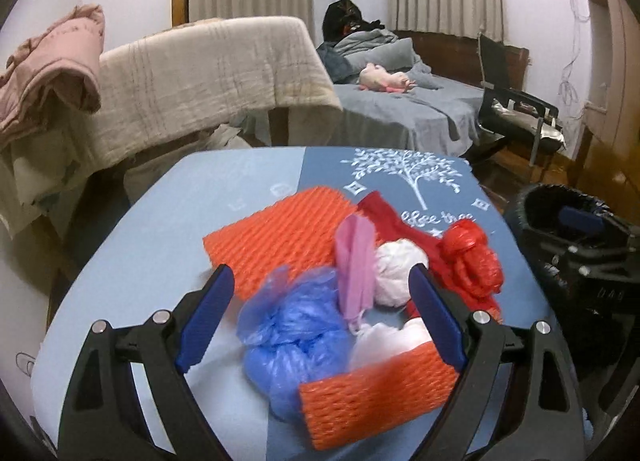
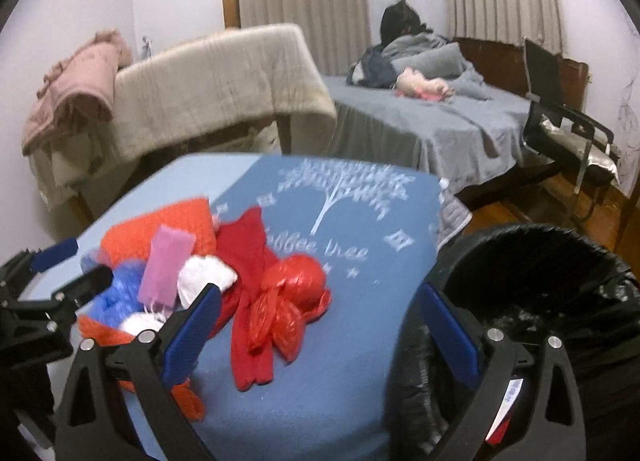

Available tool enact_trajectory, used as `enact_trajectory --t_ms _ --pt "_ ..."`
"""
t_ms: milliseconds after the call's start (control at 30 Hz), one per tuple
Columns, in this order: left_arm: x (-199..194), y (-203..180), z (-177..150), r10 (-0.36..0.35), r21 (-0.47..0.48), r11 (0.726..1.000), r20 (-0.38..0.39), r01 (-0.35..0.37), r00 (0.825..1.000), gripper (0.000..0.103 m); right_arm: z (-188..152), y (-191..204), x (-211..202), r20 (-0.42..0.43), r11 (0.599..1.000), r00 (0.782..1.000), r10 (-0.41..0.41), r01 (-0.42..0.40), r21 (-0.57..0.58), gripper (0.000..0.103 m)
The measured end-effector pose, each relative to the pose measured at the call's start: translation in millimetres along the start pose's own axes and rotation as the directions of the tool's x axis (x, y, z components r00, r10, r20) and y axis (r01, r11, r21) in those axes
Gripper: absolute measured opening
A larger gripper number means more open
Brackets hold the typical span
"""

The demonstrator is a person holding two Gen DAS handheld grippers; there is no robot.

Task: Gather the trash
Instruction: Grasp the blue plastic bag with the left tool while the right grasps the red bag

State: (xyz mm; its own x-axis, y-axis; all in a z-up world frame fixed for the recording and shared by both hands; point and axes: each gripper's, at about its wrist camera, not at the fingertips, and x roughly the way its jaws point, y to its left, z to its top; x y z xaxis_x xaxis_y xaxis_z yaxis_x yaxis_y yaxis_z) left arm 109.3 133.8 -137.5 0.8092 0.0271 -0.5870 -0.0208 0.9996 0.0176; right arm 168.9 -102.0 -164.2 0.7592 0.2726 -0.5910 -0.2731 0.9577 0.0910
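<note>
Bedroom's messy, and trash sits piled on the blue counter (image 1: 160,221): the left gripper (image 1: 320,317) hangs released over a soft, light blue bag (image 1: 288,337), probably easiest pinched at its knot, right gripper (image 2: 320,337) released too.

The table (image 1: 160,229) is two blues — pale one side, deeper the other, with a white tree print (image 1: 416,177). On it: ribbed orange netting (image 1: 276,237), a blue bag (image 1: 292,337), a pink scrap (image 1: 354,261), a red bag (image 2: 292,301). The bin (image 2: 532,273) — black.
</note>
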Motion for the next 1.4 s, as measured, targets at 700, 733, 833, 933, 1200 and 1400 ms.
enact_trajectory --t_ms 700,733,833,933,1200,1400 --pt "36 18 -27 -0.035 -0.055 0.998 -0.166 0.026 0.986 0.060 -13 18 32 -0.102 0.999 0.994 0.027 -0.031 -0.041 0.079" --pt "37 18 -27 -0.036 -0.057 0.998 -0.171 0.027 0.985 0.057 -13 17 33 -0.104 0.999 0.994 0.025 -0.029 -0.037 0.079" --pt "40 19 -28 -0.045 -0.067 0.997 -0.182 0.034 0.982 0.049 -8 13 35 -0.094 1.000 0.995 0.017 -0.019 -0.021 0.079" --pt "40 20 -27 -0.049 -0.075 0.997 -0.179 0.036 0.983 0.045 -1 6 34 -0.077 1.000 0.997 0.007 -0.007 0.008 0.079" --pt "30 17 -20 -0.048 -0.070 0.997 -0.131 0.039 0.990 0.040 12 -10 55 -0.109 0.999 0.994 -0.008 0.011 0.034 0.075" --pt "24 18 -11 -0.053 -0.078 0.996 -0.096 0.045 0.994 0.040 10 1 68 -0.149 0.999 0.988 0.041 -0.038 0.025 0.074"
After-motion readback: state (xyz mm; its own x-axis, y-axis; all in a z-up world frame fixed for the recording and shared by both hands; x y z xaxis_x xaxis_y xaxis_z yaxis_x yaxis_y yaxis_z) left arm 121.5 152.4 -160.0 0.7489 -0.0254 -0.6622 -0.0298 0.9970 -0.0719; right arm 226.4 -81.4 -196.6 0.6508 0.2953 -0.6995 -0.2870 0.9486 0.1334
